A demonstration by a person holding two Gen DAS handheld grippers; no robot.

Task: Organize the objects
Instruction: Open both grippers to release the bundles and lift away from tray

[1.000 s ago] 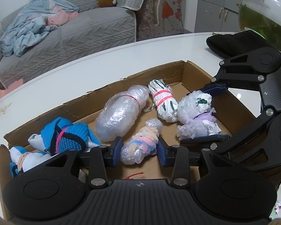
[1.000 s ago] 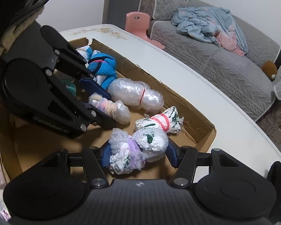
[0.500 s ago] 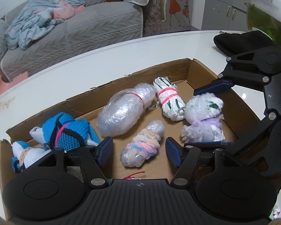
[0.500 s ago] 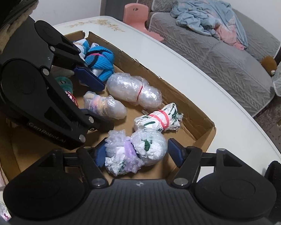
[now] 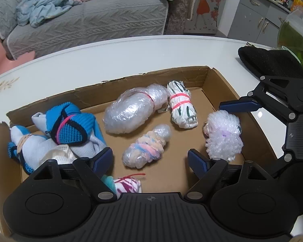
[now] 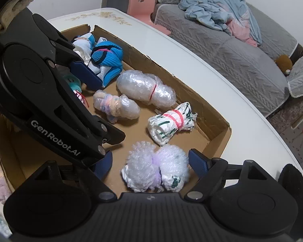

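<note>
The pastel bundle (image 5: 146, 149) wrapped in clear plastic lies on the floor of the cardboard tray (image 5: 131, 84), between the blue pads of your left gripper (image 5: 150, 160) but touching neither. Its jaws have just been opening and stand wide, so the bundle is let go. Your right gripper (image 6: 150, 161) has likewise just been spreading its jaws; the bubble-wrap bundle (image 6: 156, 169) tied with a purple band sits loose between them near the tray's end wall, clear of both pads.

Farther along the tray lie a white roll with green marks and a pink band (image 5: 182, 107) and, just beside it, a large clear plastic bundle (image 5: 134, 112). A heap of blue and white socks (image 5: 68, 130) fills the far end. The tray rests on a white table (image 5: 111, 58), with a grey sofa (image 5: 84, 18) beyond.
</note>
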